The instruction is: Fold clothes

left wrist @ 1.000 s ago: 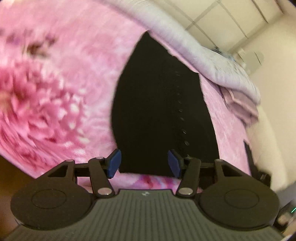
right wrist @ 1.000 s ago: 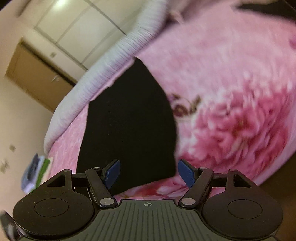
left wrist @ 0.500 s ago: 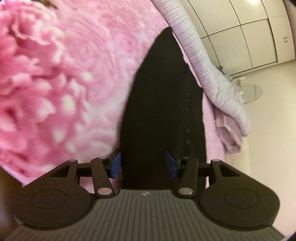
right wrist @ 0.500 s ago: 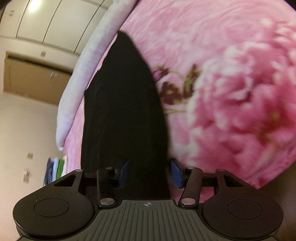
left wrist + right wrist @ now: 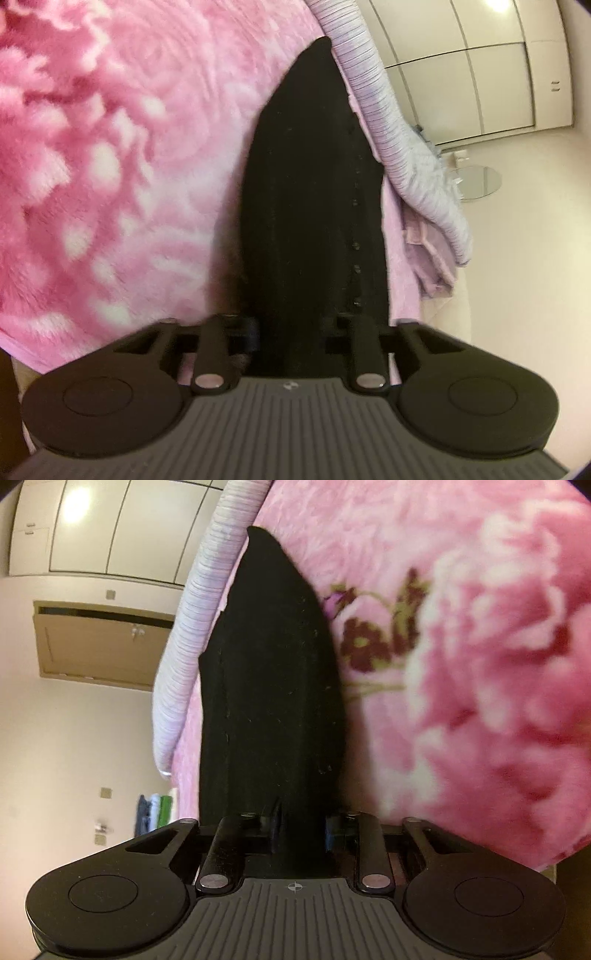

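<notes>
- A long black knitted garment (image 5: 314, 206), with a row of small buttons down one side, lies flat along a fluffy pink blanket with a big flower print (image 5: 110, 166), which covers the bed.
- Its far end reaches a rolled, pale lilac ribbed quilt (image 5: 388, 122) at the blanket's edge. Its near hem is at the two claws.
- The left gripper (image 5: 295, 332) has its blue-padded fingers drawn in against the near edge of the cloth, pinching it, as far as the dark fabric lets me see.
- The right gripper (image 5: 299, 830) does the same at its own part of the hem, with the cloth running straight in between its fingers.
- To my eye the step in hand is taking hold of the near hem with both claws, ready for a fold along the length.
- Whether the garment has already been doubled sideways I cannot tell. It looks narrow, but black hides any layers.
- The next move would call for lifting both corners together, level, and carrying them toward the far end by the quilt.
- The grips must stay even so the hem does not sag or twist.
</notes>
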Tool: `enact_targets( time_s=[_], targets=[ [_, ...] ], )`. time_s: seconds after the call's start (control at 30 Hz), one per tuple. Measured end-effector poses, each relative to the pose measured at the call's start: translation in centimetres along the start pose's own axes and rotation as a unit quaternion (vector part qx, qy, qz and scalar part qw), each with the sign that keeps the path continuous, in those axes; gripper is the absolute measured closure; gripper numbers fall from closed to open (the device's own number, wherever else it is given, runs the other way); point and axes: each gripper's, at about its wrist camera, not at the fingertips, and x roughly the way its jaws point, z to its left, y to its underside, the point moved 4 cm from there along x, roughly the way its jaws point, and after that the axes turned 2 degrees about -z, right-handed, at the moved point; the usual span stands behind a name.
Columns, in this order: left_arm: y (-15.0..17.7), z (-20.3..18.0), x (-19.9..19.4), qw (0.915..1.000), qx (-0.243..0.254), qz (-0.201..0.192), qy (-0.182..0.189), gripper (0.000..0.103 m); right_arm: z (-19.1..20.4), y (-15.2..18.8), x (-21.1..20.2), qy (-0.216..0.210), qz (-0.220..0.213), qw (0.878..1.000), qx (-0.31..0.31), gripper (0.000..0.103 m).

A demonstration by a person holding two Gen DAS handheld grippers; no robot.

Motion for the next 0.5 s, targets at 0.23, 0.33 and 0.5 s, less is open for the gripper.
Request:
enact_targets(
  time_s=[0.23, 0.33, 0.5],
  targets=[
    [0.3, -1.8, -3.2, 0.9983, 0.040, -0.037, 0.019, 0.096, 2.1, 2.3, -2.9, 0.003, -0.021, 0.999, -0.029, 0.095],
    [0.8, -2.7, -4.9, 0.9967, 0.062, -0.045, 0.025, 0.096, 2.0, 4.0, -4.5, 0.004, -0.016, 1.000, -0.026, 0.095],
    [3.5, -2.1, -8.6, 0.9965, 0.070, -0.037, 0.029, 0.096, 1.8, 6.8, -7.1, 0.005, -0.008, 1.000, -0.022, 0.095]
  ],
)
